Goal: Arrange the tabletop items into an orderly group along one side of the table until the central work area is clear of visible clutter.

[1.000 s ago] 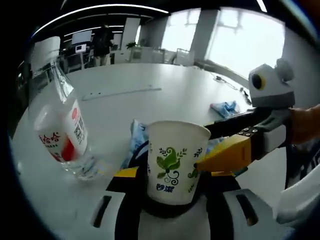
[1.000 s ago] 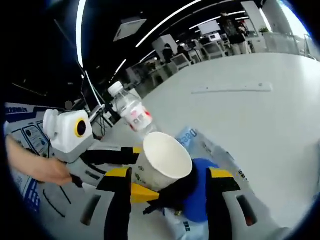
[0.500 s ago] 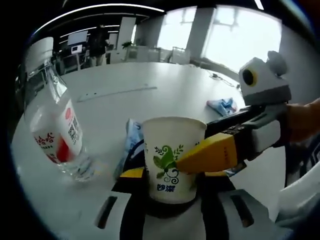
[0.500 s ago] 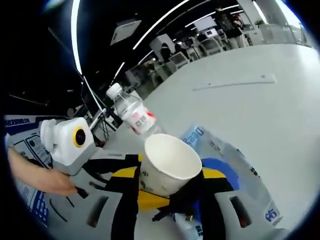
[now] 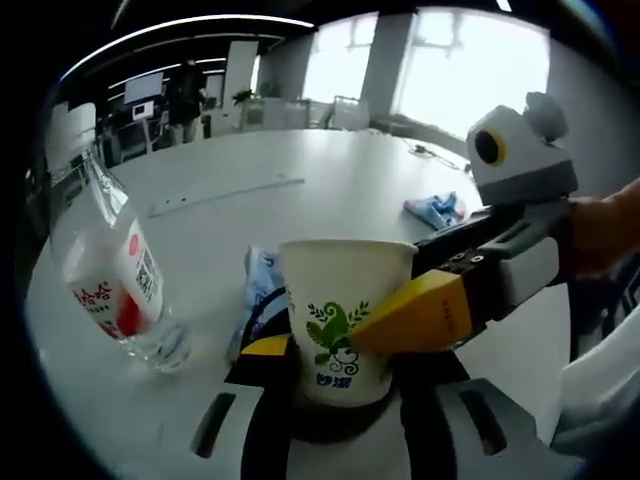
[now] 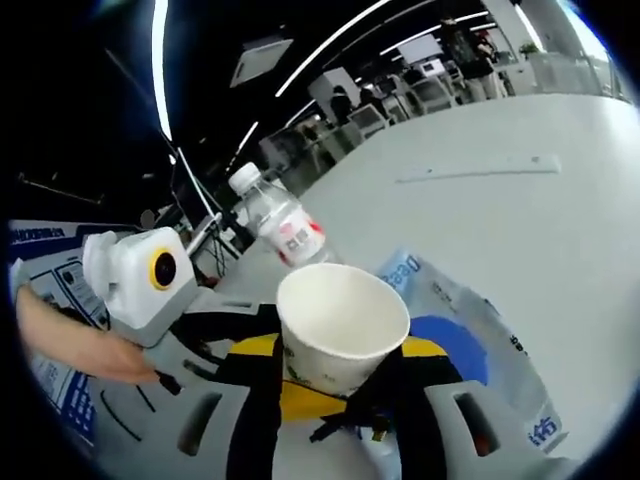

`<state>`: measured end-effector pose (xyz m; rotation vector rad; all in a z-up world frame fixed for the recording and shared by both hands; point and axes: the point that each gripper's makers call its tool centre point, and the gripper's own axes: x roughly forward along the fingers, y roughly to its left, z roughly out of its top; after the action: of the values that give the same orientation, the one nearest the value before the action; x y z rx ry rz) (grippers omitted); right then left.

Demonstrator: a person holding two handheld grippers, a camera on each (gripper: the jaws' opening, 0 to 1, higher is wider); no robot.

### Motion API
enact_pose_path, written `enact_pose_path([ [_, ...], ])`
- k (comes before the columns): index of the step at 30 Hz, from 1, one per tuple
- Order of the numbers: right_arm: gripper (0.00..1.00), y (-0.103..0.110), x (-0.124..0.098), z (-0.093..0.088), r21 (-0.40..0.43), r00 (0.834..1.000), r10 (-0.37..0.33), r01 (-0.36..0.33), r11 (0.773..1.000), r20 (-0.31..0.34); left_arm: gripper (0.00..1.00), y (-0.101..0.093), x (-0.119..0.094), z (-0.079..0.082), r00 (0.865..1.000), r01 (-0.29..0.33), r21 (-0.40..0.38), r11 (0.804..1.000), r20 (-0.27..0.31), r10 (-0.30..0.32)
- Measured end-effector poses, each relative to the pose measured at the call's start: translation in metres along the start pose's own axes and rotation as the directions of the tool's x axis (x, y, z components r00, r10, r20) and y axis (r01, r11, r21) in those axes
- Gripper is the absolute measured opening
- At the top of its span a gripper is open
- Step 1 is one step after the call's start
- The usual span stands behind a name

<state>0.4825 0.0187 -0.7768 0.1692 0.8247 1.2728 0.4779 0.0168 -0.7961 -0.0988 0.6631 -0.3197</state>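
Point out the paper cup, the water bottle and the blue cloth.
Paper cup (image 5: 343, 325), left gripper view: on its printed side wall.
Water bottle (image 6: 288, 232), right gripper view: on its label.
Blue cloth (image 5: 436, 210), left gripper view: on the crumpled middle.

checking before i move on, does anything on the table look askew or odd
One oddity: both grippers are on the same paper cup. The left gripper has it between its jaws while the right gripper presses a yellow jaw against its side. The water bottle stands upright; nothing is spilled.
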Motion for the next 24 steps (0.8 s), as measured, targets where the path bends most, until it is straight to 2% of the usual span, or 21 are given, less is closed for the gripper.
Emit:
enact_pose_path([
  [11, 0.38, 0.010, -0.009, 0.011, -0.028, 0.999, 0.011, -0.010, 1.000, 0.038, 0.37, -0.004, -0.008, 0.010, 1.000, -0.010, 0.022, 1.000, 0.028, 0.010],
  [24, 0.38, 0.034, -0.021, 0.016, -0.139, 0.998, 0.045, -0.038, 0.990, 0.043, 0.36, -0.012, -0.030, 0.017, 0.997, -0.020, 0.066, 0.998, 0.078, 0.015],
])
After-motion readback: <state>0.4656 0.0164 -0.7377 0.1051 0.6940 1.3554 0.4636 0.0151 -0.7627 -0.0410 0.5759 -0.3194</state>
